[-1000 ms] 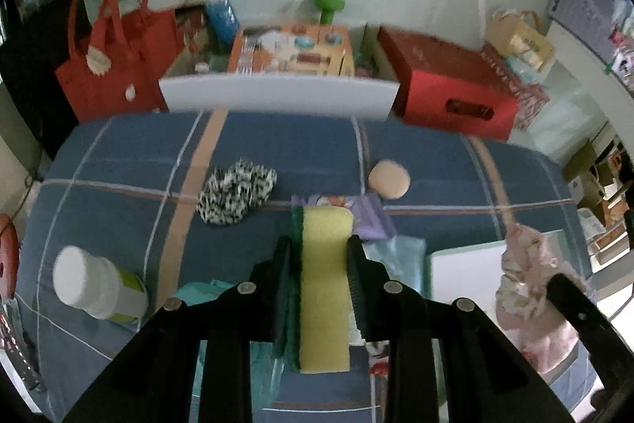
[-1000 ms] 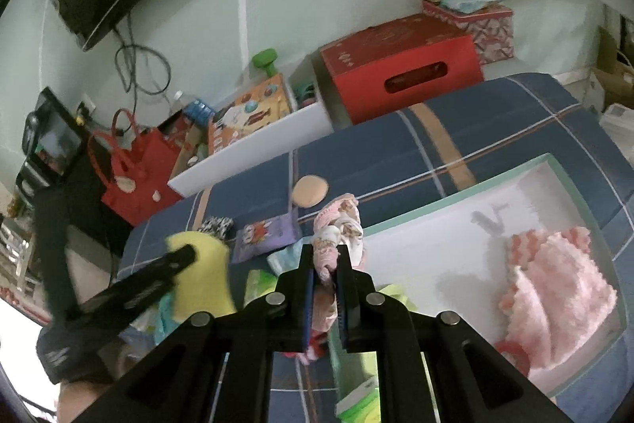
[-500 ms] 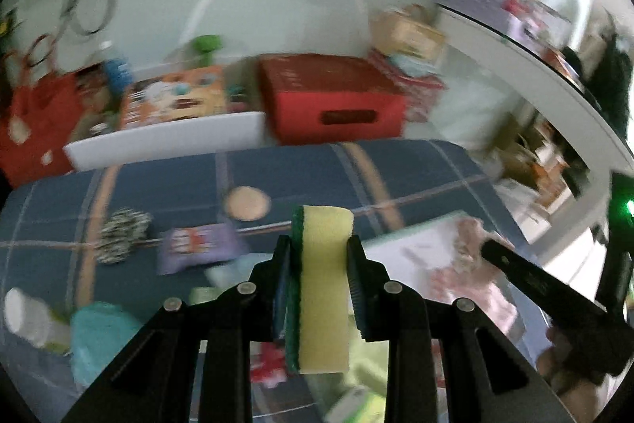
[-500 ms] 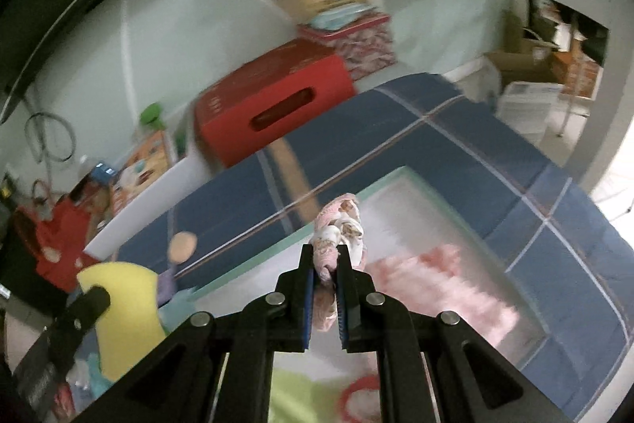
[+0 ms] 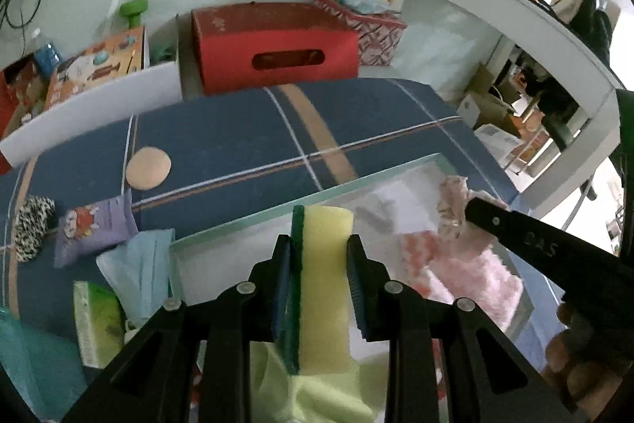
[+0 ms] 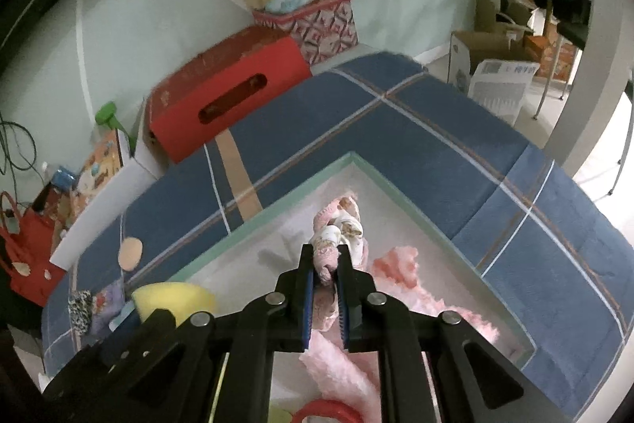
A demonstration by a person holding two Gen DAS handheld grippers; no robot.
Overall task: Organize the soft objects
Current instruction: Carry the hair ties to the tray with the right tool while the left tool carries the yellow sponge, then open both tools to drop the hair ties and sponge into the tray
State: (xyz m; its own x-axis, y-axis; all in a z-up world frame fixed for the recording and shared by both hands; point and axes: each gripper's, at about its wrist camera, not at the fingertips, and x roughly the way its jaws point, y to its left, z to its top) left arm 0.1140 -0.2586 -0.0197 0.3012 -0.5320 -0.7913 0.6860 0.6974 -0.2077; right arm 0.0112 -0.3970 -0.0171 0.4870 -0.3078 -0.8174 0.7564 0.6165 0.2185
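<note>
My left gripper [image 5: 319, 244] is shut on a yellow sponge with a green scouring side [image 5: 323, 264], held over the near edge of the white tray with a green rim [image 5: 380, 173]. My right gripper [image 6: 325, 256] is shut on a pink patterned scrunchie [image 6: 337, 228], held above the tray [image 6: 301, 201] interior. A fluffy pink cloth [image 6: 400, 276] lies in the tray, also in the left wrist view [image 5: 467, 276]. The sponge shows in the right wrist view [image 6: 174, 298]. The scrunchie shows in the left wrist view [image 5: 451, 205].
On the blue plaid bed [image 5: 237, 129] lie a round beige puff [image 5: 148, 167], a black-and-white scrunchie [image 5: 31, 224], a purple pouch [image 5: 95, 224], a blue cloth [image 5: 138, 272] and a green packet [image 5: 95, 320]. A yellow-green cloth [image 5: 317, 395] lies under my left gripper. A red box [image 5: 273, 46] stands behind.
Both grippers have swung to the right from the bed's left side to above the tray, each still holding its item.
</note>
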